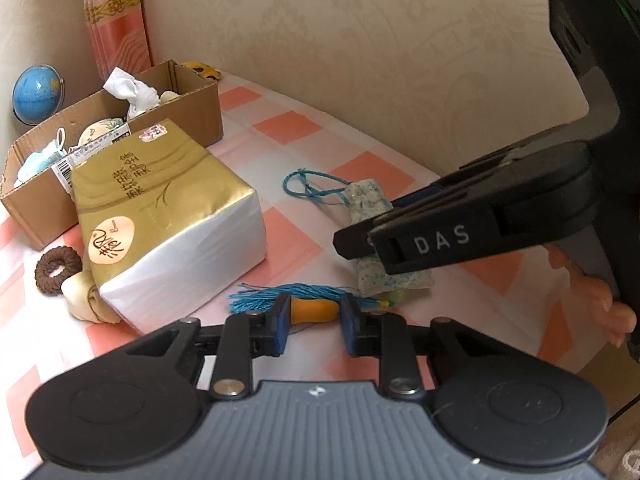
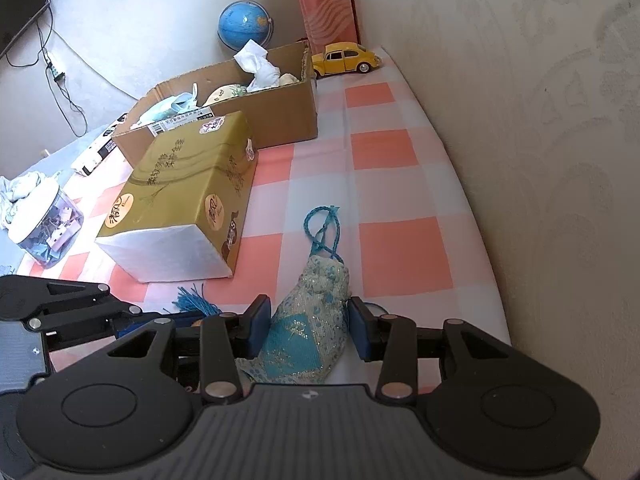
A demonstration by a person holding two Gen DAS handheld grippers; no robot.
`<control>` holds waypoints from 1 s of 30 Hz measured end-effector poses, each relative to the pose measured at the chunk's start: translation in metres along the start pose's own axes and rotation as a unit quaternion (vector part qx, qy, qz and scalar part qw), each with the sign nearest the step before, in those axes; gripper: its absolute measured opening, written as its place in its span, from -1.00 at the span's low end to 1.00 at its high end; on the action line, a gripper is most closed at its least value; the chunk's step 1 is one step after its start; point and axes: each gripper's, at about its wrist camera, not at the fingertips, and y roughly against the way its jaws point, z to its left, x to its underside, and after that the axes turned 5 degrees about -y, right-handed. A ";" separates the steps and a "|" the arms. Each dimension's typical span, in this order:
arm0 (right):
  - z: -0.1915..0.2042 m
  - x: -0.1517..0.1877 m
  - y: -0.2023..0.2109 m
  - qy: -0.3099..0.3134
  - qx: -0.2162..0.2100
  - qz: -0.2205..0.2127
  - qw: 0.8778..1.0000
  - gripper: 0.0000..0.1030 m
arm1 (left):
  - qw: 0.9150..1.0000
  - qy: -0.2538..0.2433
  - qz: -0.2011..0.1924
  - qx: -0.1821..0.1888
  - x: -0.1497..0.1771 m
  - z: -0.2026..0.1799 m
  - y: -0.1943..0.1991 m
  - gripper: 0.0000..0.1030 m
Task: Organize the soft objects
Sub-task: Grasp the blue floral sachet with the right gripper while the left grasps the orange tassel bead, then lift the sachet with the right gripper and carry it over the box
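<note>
- Blue-padded left claw (image 1: 313,326) is clamped on the orange piece (image 1: 316,311) beside the sachet's tassel (image 1: 276,294); most of that piece is hidden.
- Right claw (image 2: 308,330) grips the brocade sachet (image 2: 308,332) on the checked desk (image 2: 404,256), its lower end cut off.

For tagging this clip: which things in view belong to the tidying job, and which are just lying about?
In the job:
sachet pouch
orange piece by the blue tassel
cardboard box
brown hair tie

Lying about:
toy car
globe
clip jar
</note>
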 end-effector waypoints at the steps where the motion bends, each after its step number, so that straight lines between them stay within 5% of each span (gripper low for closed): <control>1: 0.000 0.000 0.000 0.002 0.004 0.000 1.000 -0.08 | 1.000 0.001 -0.001 0.001 0.000 0.001 0.001 -0.52; 17: 0.011 0.010 0.007 0.031 0.044 0.020 0.998 0.13 | 1.000 -0.003 -0.008 -0.007 0.011 0.012 0.026 -0.52; 24: 0.023 0.010 0.012 0.056 0.049 0.022 0.997 -0.26 | 1.000 -0.014 -0.004 -0.002 0.020 0.019 0.041 -0.52; 30: 0.035 0.007 0.031 0.087 0.046 0.001 0.995 -0.28 | 1.000 -0.028 -0.003 -0.001 0.026 0.027 0.055 -0.52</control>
